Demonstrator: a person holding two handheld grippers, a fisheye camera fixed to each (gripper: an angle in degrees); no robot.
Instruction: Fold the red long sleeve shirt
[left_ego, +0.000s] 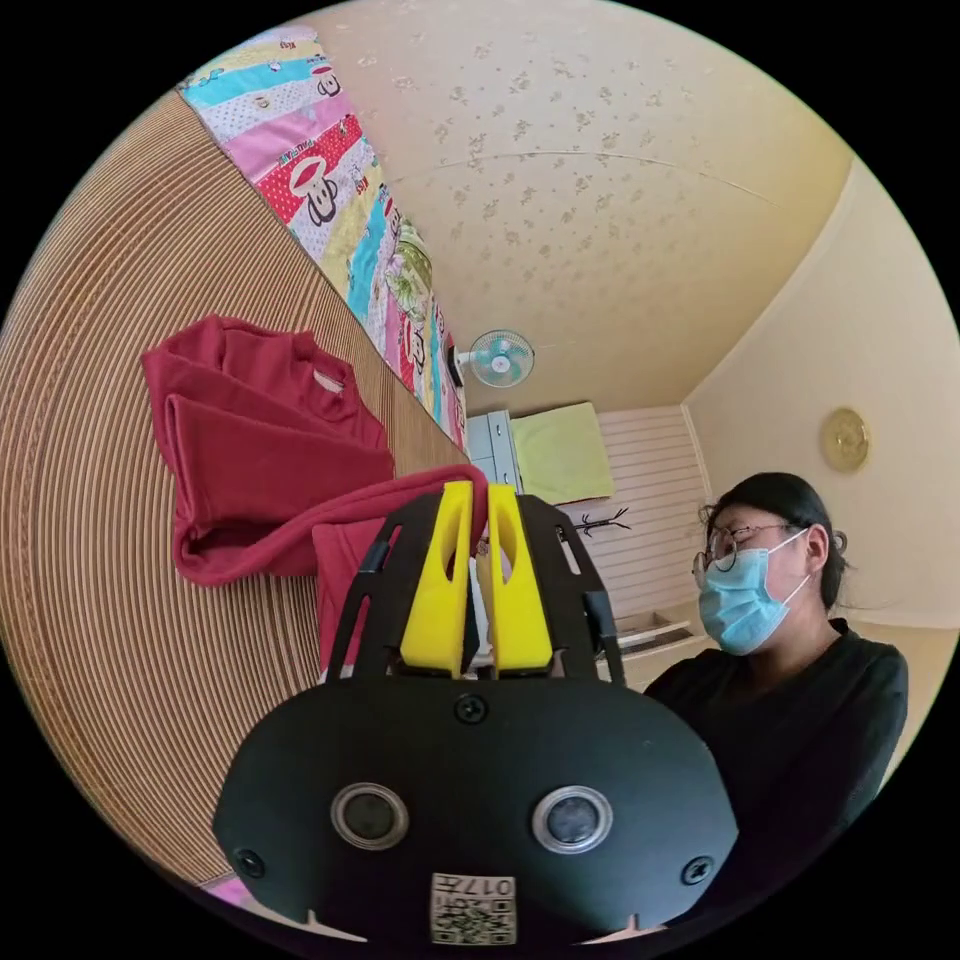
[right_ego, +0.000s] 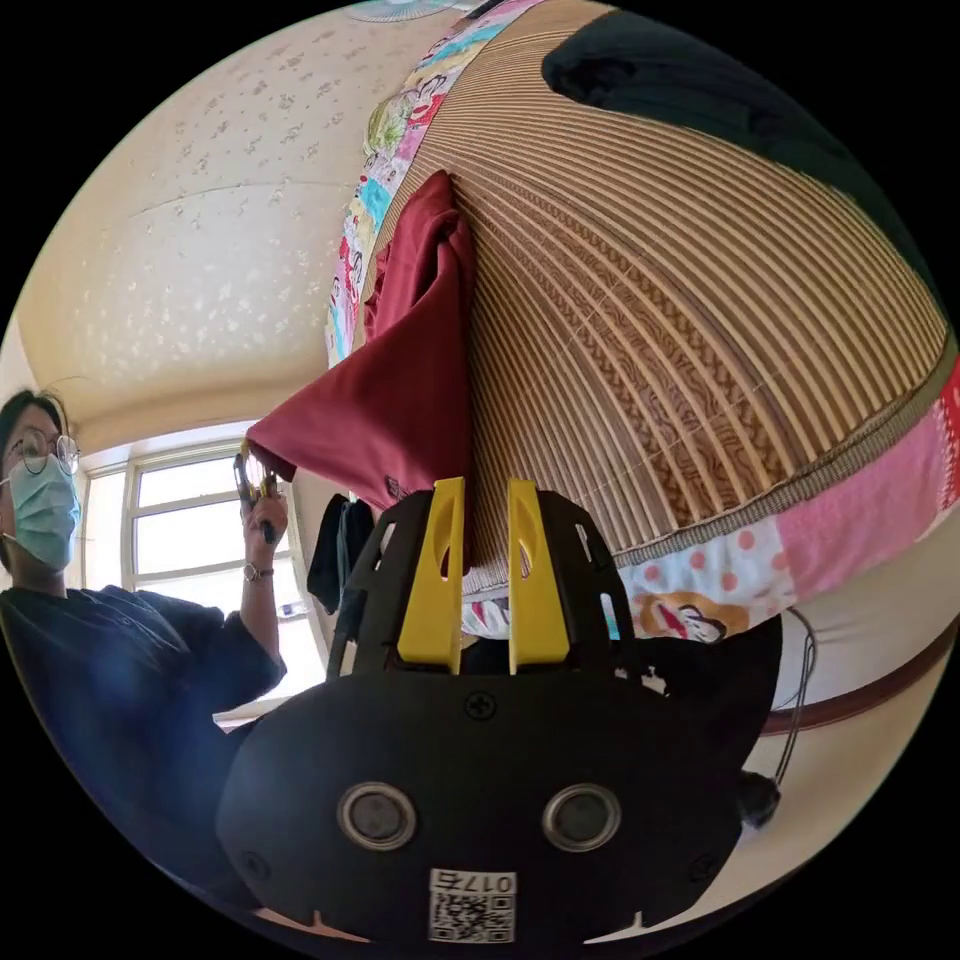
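Note:
The red long sleeve shirt (left_ego: 270, 440) lies partly folded on the woven mat (left_ego: 120, 560), collar toward the far side. One hem corner rises off the mat to my left gripper (left_ego: 479, 492), whose yellow jaws are shut on it. In the right gripper view the shirt (right_ego: 400, 380) hangs as a raised triangle, its far corner pinched by the left gripper (right_ego: 256, 478) in the person's hand. The near corner hangs at my right gripper (right_ego: 485, 492). Its jaws stand slightly apart, with red cloth against the left jaw and mat showing in the gap.
A patterned quilt (left_ego: 330, 180) borders the mat (right_ego: 700, 330), and its edge (right_ego: 800, 540) drops off beside my right gripper. A dark garment (right_ego: 700, 80) lies at the mat's far end. The person (left_ego: 790, 650) sits close by, and a wall fan (left_ego: 500, 357) hangs behind.

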